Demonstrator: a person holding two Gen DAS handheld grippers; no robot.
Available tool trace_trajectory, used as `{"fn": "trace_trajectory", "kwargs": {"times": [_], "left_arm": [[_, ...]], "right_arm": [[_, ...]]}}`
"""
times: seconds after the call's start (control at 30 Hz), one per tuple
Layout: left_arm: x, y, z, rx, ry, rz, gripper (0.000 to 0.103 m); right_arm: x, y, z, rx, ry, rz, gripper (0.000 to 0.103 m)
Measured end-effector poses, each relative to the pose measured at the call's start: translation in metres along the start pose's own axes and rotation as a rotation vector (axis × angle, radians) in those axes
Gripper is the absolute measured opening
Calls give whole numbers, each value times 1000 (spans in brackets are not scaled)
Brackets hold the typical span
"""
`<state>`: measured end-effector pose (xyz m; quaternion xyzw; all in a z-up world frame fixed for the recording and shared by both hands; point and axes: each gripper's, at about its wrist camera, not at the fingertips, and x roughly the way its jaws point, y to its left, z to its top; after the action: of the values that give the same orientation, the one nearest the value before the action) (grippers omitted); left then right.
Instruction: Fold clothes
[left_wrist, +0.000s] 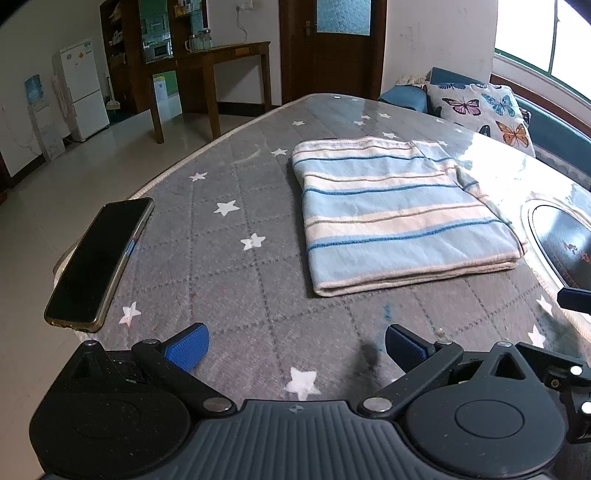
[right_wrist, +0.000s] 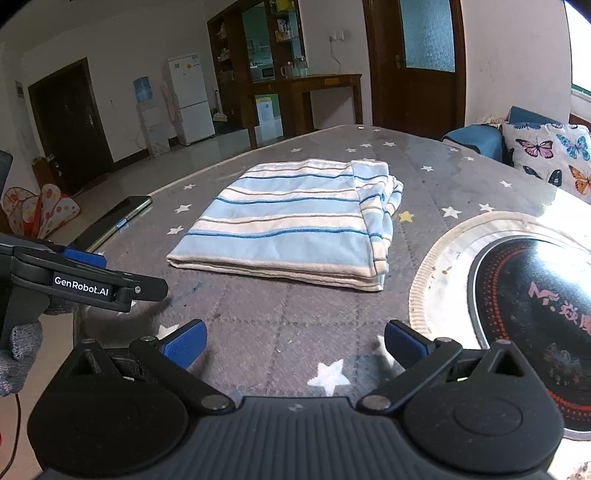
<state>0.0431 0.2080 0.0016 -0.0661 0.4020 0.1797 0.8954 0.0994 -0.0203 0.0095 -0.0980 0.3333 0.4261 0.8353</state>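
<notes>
A striped light-blue and cream garment (left_wrist: 400, 210) lies folded into a flat rectangle on the grey star-patterned table cover (left_wrist: 229, 258). In the right wrist view the same garment (right_wrist: 291, 225) shows stacked layers at its near edge and bunched cloth on its right side. My left gripper (left_wrist: 297, 347) hovers open near the table's front edge, well short of the garment, with nothing between its blue pads (left_wrist: 188, 349). My right gripper (right_wrist: 295, 345) is open too, empty, and also short of the garment. The left gripper's side (right_wrist: 88, 284) appears at the left of the right wrist view.
A black phone (left_wrist: 99, 264) lies at the table's left edge. A round induction cooktop (right_wrist: 532, 295) is set into the table at the right. A butterfly cushion (left_wrist: 484, 110) rests on a blue sofa beyond. A gloved hand (right_wrist: 22, 350) holds the left gripper.
</notes>
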Motion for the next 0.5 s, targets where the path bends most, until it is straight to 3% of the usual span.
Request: {"fn": "trace_trajectory", "kwargs": {"times": [0.5], "left_arm": [[-10,-14,-12,24,-16,9,103]], "right_arm": [[-11,8,-10,-15,3,-26,103]]}}
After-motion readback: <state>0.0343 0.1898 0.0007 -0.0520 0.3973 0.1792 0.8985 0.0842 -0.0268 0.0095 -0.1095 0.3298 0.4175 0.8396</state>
